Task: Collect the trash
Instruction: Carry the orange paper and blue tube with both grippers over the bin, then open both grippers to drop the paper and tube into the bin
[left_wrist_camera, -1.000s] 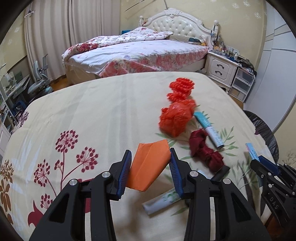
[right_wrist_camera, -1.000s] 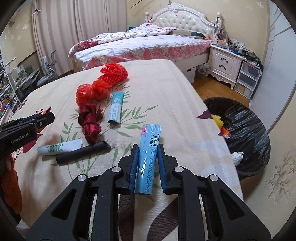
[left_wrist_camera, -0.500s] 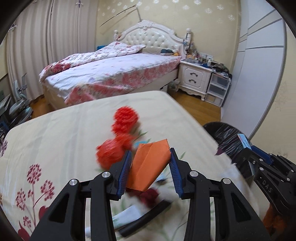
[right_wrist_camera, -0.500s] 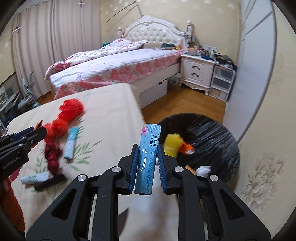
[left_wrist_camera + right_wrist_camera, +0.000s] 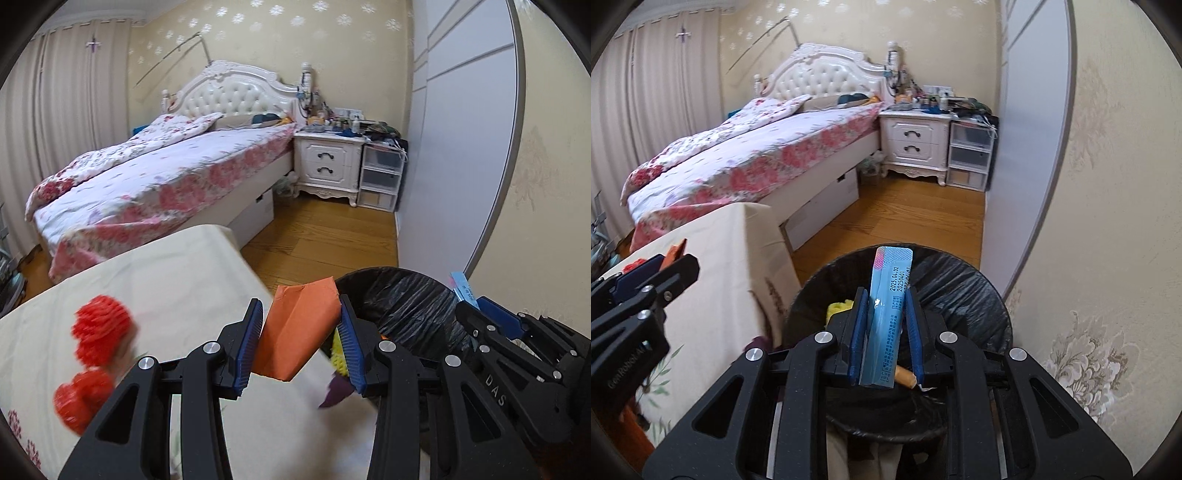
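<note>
1. The left gripper (image 5: 301, 343) filled the lower middle of the left wrist view, its jaws clenched on a folded orange paper (image 5: 299, 328) that stood tilted between the blue pads.
2. Behind the orange paper, to the right of centre, sat the bin (image 5: 402, 306), lined with a black bag; the paper hung over the edge of the worktop (image 5: 166, 280), just beside the bin's rim.
3. Two blurred red mesh balls (image 5: 98, 332) lay on the worktop's cream cloth at the lower left of that view.
4. The right gripper (image 5: 886, 332) took up the lower middle of the right wrist view, its jaws grasping a light blue packet (image 5: 886, 314) that stood upright with printed dates near its top.
5. The blue packet was held directly above the open bin (image 5: 964, 291), where a yellow scrap (image 5: 840, 308) and an orange-tan piece (image 5: 905, 374) already lay.
6. In the upper left of both views stood a bed (image 5: 155, 170) with a floral cover, and a white nightstand (image 5: 328, 166) stood at its right.
</note>
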